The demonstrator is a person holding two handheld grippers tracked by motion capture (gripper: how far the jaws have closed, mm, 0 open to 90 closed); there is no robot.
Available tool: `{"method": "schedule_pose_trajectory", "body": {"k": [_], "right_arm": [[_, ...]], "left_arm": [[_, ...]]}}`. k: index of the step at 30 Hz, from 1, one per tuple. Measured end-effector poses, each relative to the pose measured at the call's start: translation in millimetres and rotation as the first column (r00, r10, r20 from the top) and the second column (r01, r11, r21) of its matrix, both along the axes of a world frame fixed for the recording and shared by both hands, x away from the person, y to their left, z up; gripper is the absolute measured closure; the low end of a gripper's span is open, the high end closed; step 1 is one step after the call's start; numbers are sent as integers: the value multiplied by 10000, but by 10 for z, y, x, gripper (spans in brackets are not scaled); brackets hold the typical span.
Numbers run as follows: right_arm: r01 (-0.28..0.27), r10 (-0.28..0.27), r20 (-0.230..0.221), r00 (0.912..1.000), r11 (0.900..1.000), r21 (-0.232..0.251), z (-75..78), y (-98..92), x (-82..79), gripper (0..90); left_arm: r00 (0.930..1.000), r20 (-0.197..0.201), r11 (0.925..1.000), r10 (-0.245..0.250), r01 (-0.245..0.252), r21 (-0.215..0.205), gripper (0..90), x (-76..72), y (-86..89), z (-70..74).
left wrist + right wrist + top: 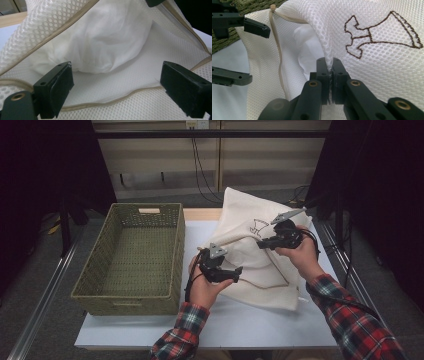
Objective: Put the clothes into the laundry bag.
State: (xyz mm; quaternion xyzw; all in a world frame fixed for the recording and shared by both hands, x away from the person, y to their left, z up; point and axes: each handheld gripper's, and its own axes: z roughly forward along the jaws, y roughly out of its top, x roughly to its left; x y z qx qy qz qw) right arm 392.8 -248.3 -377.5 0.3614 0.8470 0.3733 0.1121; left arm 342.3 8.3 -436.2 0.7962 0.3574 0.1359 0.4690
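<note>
Two grippers are working one big cream mesh laundry bag (260,250), which lies on the white table (150,330) at about 3 o'clock from the green wicker basket (131,257). Going down in size: the bag holds a white garment (100,42) bunched up inside the opening, with a brown embroidered dress logo (382,32) on the outer panel. The right gripper (263,243) has its jaws pressed together on the upper mesh edge, holding the mouth up. The left gripper (239,270) has its jaws spread wide at the opening, nothing between the pads, aimed at the garment.

What could go wrong: I reckon that thin pinch on the mesh could slip, dropping the flap over the garment. The left jaws could also snag mesh instead of cloth.

Hard to tell: how much garment sits deeper in, and whether there's a zip on that tan trim (277,55).
</note>
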Motion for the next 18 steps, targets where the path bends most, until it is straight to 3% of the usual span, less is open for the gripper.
{"method": "schedule_pose_trajectory", "body": {"k": [4, 7, 18], "right_arm": [[-22, 22, 33, 10000, 10000, -47, 7, 9, -6, 870], [-10, 10, -2, 10000, 10000, -18, 4, 5, -10, 870], [-3, 3, 40, 10000, 10000, 25, -13, 19, -32, 868]], "left_arm": [[10000, 54, 9999, -2, 3, -164, 104, -46, 57, 4], [9999, 165, 10000, 26, -26, -30, 99, -77, 94, 6], [9998, 111, 9996, 194, -192, -188, 84, -151, 249, -24]]}}
